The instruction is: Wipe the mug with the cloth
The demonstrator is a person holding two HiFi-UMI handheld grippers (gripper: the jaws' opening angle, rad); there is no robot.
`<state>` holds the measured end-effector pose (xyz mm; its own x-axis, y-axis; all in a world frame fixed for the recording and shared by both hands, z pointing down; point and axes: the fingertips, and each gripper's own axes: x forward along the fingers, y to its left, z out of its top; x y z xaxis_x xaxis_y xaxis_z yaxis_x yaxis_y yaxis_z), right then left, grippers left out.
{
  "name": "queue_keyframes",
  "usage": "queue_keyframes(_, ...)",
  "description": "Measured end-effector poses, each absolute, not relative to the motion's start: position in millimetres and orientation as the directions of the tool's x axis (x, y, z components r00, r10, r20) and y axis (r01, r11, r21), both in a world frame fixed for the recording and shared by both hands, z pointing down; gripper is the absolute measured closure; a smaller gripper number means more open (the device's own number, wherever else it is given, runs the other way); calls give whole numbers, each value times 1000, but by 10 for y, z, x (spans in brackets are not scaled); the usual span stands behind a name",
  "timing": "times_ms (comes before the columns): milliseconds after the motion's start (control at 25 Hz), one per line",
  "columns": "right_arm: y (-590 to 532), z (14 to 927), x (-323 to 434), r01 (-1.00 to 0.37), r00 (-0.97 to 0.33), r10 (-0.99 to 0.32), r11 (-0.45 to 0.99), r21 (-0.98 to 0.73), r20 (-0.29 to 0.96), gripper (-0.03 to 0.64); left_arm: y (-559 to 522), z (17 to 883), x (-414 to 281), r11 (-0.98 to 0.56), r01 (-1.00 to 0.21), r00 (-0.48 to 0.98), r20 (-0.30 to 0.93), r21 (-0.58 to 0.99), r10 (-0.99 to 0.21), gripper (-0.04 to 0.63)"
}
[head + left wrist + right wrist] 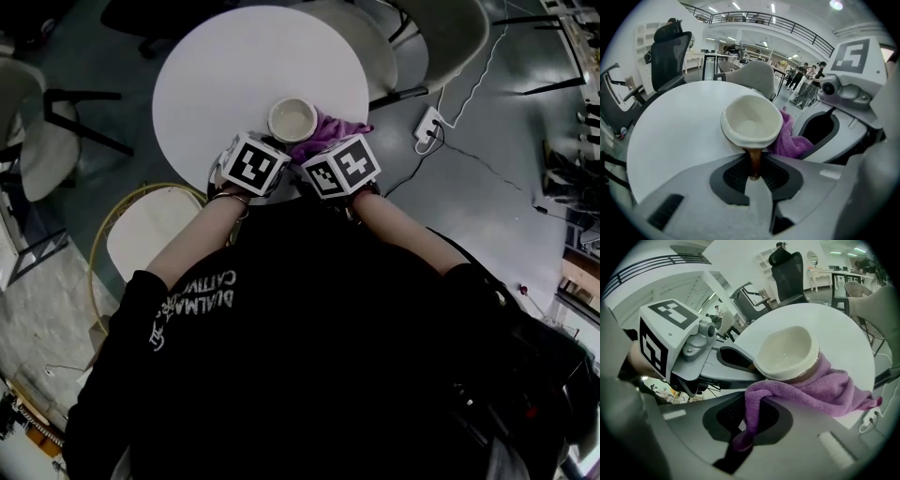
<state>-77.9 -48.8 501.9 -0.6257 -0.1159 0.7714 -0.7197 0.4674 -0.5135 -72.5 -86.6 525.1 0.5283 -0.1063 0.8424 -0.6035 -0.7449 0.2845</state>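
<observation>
Closest in, my black shirt [309, 328] fills the lower head view, and past it both marker cubes [253, 164] crowd the near edge of the round white table [216, 75]. My left gripper [754, 172] is clamped narrow on the brown handle [755, 159] of the mug [751, 121], a cream-lined mug whose mouth tips toward that gripper's camera. My right gripper [743, 430] pinches a fold of the purple cloth [820, 390]; the rest drapes up against the mug's right side and trails onto the table. I judge the wiping itself is in hand: one tool steadies the mug while the other presses cloth to its outer wall. The next move, I reckon, calls for dragging the cloth round that wall, or rolling the mug by its handle against it, without loosening either pinch. The handle grip is thin and could slip if I push hard. Hidden from me are the mug's base, so I cannot tell whether it stands on the table or hangs just above it, the spot where cloth meets wall under the rim, and, from above, both sets of jaws beneath the cubes.
</observation>
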Motion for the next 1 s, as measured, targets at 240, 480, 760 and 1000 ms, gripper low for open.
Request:
queue_keyframes(240,-270,4949,-1056,-602,-701,-11,545,-584,713,584,-896,5181,-779,-758,-590,548,828,277,-124,535)
queue_keyframes(480,-184,4944,-1099,-577,-695,24,577,-578,719,584,-832,5226,-894,-759,-593,528,841,269,-115,534)
queue_keyframes(760,-284,4935,-1027,-638,-626,-40,600,-482,779,584,-718,5251,-957,-775,-573,521,848,267,-93,532)
queue_keyframes(1000,-476,4912,-737,-748,-541,-151,536,-391,827,585,-757,5180,-879,-804,-542,582,800,245,-149,529)
